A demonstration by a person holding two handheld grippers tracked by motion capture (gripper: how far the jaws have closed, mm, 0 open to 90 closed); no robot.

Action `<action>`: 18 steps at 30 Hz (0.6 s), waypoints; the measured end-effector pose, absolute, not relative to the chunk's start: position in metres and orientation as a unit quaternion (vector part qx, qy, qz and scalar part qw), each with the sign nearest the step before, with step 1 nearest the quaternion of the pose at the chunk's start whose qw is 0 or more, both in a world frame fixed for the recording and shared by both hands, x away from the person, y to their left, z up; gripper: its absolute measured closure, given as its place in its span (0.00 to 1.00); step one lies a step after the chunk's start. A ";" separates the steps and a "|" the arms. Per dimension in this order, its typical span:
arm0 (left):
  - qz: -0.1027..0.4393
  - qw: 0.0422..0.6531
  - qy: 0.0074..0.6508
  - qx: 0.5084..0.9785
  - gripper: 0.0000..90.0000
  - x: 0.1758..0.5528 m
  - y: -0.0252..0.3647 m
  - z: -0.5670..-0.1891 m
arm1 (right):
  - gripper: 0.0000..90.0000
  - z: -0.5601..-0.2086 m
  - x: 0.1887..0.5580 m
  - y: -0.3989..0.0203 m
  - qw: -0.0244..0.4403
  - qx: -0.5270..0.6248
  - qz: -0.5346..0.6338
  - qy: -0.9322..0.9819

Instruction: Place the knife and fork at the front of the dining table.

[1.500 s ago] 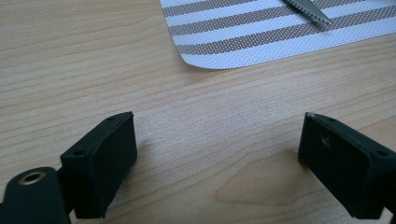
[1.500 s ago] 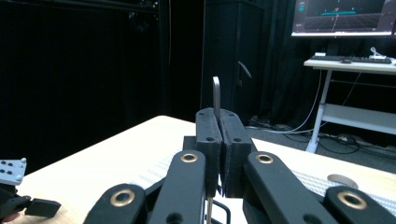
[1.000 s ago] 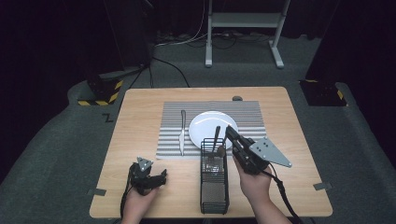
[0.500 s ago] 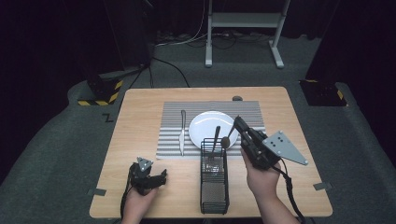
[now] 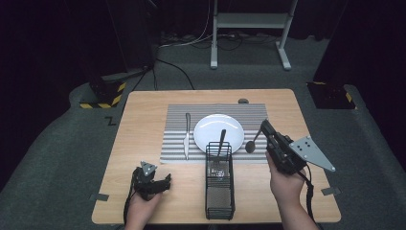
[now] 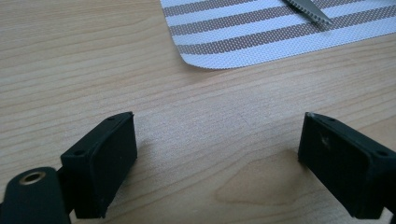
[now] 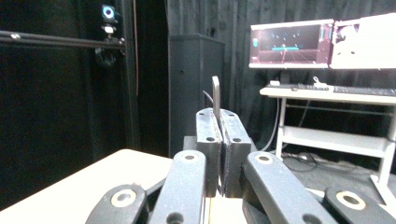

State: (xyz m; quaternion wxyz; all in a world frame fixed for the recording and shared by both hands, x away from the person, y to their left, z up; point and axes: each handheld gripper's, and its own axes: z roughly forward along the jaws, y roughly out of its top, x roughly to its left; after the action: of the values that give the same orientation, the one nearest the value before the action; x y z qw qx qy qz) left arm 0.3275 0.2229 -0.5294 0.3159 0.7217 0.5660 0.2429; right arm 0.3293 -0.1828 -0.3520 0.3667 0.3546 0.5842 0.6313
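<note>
Spoon (image 5: 252,143) — it hangs in the right tongs (image 5: 264,128), bowl down, above the right end of the striped placemat (image 5: 174,115) and just right of the white plate (image 5: 206,128). In the right gripper view the two jaws are pressed together on its thin metal handle (image 7: 215,97), which sticks up above the pads, and the tongs point out level toward the dark room and a desk with monitors (image 7: 292,44). The high view shows the person's right hand (image 5: 286,184) holding that gripper over the right side of the bench (image 5: 143,110).

A black wire caddy (image 5: 219,189) stands at the near middle of the bench with a fork (image 5: 220,143) upright in its far end. A knife (image 5: 186,135) lies along the placemat left of the plate.

The left tongs (image 5: 165,181) rest low at the near left of the bench — jaws spread wide, nothing between them, bare wood below in the left gripper view, and the placemat's corner (image 6: 205,60) just ahead.
</note>
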 end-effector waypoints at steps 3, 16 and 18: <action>0.243 0.316 0.566 0.722 0.13 0.327 0.223 -0.529 | 0.98 -0.362 0.332 -0.189 0.366 0.365 0.621 0.589; 0.243 0.316 0.567 0.721 0.13 0.327 0.223 -0.529 | 0.98 -0.400 0.346 -0.205 0.361 0.399 0.588 0.604; 0.243 0.316 0.567 0.721 0.13 0.327 0.223 -0.529 | 0.98 -0.405 0.350 -0.205 0.359 0.403 0.583 0.607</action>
State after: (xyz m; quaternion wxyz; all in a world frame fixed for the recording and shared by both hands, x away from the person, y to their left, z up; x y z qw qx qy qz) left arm 0.3271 0.2227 -0.5295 0.3158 0.7211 0.5670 0.2427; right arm 0.3499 -0.2050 -0.4050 0.3592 0.4029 0.6071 0.5832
